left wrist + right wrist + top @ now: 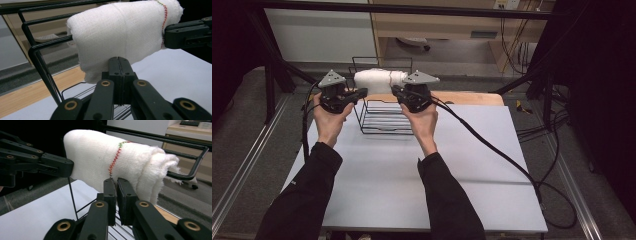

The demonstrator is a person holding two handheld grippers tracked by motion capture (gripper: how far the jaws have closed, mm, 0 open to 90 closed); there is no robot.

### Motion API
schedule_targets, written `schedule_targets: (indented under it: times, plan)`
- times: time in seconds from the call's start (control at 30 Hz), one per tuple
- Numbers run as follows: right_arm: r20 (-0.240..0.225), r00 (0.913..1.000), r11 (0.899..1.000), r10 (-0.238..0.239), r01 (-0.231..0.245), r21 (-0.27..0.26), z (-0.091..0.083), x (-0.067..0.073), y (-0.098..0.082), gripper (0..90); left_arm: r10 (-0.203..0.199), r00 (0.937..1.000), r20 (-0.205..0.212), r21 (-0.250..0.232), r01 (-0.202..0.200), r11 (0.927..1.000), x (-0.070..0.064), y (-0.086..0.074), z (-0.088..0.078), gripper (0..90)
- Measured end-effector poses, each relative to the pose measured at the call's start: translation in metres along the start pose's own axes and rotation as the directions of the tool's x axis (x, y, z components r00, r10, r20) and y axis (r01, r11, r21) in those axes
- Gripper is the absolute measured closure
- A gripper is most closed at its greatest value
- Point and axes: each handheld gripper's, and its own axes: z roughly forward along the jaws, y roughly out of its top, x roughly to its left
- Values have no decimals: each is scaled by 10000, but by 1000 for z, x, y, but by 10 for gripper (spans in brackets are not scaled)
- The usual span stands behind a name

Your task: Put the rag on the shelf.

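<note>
My left gripper (119, 65) and right gripper (116, 185) each pinch the white cloth (377, 79), upper centre; the right gripper view shows its red-green stitching.

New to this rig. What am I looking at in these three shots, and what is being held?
No robot arm here: a person holds a hand gripper in each hand. The high view looks down on a white table; the left gripper and right gripper meet at a folded white cloth draped over the top rail of a black wire basket. The other two pictures come from cameras riding on each gripper. In the left gripper view, the jaws are shut at the cloth's lower edge. In the right gripper view, the jaws are nearly shut just beneath the cloth; whether they pinch it is unclear.
</note>
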Motion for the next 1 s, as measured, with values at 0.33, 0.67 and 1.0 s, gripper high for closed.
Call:
schedule_targets:
  times: [0.33,0.67,1.0]
  plan:
    - [-562,9984,9999,-105,109,66,-27,2,12,611,298,9995,109,-212,-296,9993,-8,4,-25,796]
    - [-556,9984,9990,97,-73,438,-57,-6,9,335,91,9986,520,139,-99,9999,-5,-19,-45,542]
    - [-512,9982,9961,300,-256,839,-80,-25,-17,138,-311,9971,689,874,250,9959,-3,-55,-46,334]
